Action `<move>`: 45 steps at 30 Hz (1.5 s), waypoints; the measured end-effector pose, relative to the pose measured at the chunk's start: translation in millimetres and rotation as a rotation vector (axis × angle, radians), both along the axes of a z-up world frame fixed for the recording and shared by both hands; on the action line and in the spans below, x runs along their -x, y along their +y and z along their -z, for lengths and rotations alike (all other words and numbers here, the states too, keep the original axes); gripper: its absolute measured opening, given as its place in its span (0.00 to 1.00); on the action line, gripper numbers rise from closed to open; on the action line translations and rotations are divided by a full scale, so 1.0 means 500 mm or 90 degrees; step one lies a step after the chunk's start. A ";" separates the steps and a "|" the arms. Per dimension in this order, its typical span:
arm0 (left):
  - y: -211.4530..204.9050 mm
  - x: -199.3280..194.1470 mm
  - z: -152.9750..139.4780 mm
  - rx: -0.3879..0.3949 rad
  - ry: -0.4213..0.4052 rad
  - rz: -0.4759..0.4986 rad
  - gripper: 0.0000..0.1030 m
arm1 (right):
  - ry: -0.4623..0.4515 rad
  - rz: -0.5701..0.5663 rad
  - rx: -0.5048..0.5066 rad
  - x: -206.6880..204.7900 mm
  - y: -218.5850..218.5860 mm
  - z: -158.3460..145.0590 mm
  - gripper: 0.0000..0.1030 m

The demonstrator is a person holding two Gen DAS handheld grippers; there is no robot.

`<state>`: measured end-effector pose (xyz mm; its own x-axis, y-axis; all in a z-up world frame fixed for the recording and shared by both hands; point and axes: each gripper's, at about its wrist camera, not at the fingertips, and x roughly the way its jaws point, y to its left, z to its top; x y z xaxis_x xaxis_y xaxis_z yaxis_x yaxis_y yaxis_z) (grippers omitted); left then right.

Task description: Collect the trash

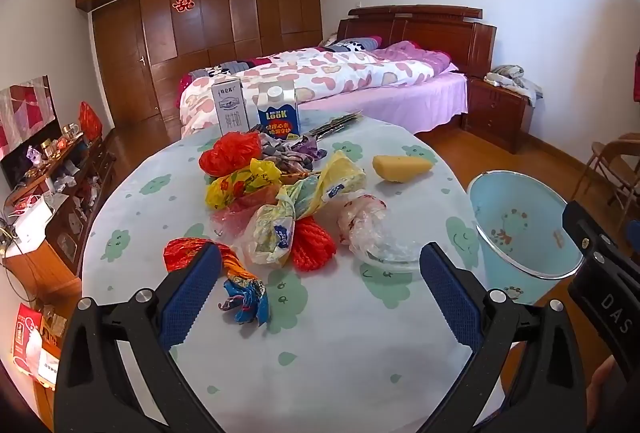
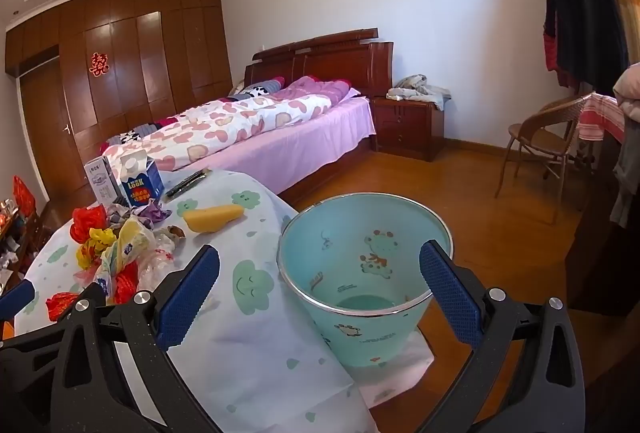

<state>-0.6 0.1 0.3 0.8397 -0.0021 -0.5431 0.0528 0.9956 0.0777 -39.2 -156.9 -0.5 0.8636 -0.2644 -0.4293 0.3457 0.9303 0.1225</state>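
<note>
Left wrist view: the left gripper [image 1: 320, 289] is spread wide and empty, trash heap [image 1: 280, 201] on the table [image 1: 328, 361] dead ahead at 12 o'clock; nearest piece, the red-and-blue wrapper [image 1: 236, 281], runs lengthwise toward the camera just inside the left pad, bin [image 1: 524, 233] off at 3 o'clock. Right wrist view: the right gripper [image 2: 320, 293] is also wide and empty, bin [image 2: 360, 273] straight ahead between its fingers, trash heap [image 2: 116, 253] at 9 o'clock, so the left looks nearer the trash.

Trash pile [image 1: 280, 201]: crumpled plastic bags and wrappers, red, yellow, clear, heaped mid-table
Red-blue wrapper [image 1: 224, 277]: twisted, at 7 o'clock of pile
Yellow sponge [image 1: 401, 167]: lying flat, at 2 o'clock of pile
Bin [image 2: 360, 273]: light blue, cartoon print, upright, open-topped, beside table edge
</note>
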 end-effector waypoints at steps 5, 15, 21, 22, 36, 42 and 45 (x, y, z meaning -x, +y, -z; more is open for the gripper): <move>-0.004 0.004 -0.002 -0.007 0.000 0.000 0.94 | 0.002 -0.005 -0.002 -0.001 0.000 0.002 0.95; -0.005 -0.002 0.004 0.001 0.004 -0.002 0.94 | 0.009 -0.002 -0.007 0.000 -0.009 0.006 0.95; -0.004 -0.004 0.005 0.001 0.006 0.000 0.94 | 0.017 0.002 -0.009 -0.013 -0.001 0.008 0.95; -0.002 -0.002 0.006 0.001 0.006 0.000 0.94 | 0.017 0.002 -0.009 -0.012 -0.002 0.007 0.95; 0.003 0.000 -0.007 0.007 -0.001 -0.001 0.94 | 0.019 0.004 -0.008 -0.012 -0.004 0.008 0.95; 0.003 0.000 -0.006 0.007 -0.002 -0.001 0.94 | 0.019 0.006 -0.007 -0.011 -0.004 0.009 0.95; 0.003 0.000 -0.006 0.007 -0.002 0.000 0.94 | 0.023 0.007 -0.006 -0.012 -0.003 0.011 0.95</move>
<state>-0.4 1.8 3.5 0.8411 -0.0078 -0.5408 0.0520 0.9964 0.0665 -33.0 -158.5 -5.8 0.8442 -0.2697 -0.4631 0.3608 0.9250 0.1190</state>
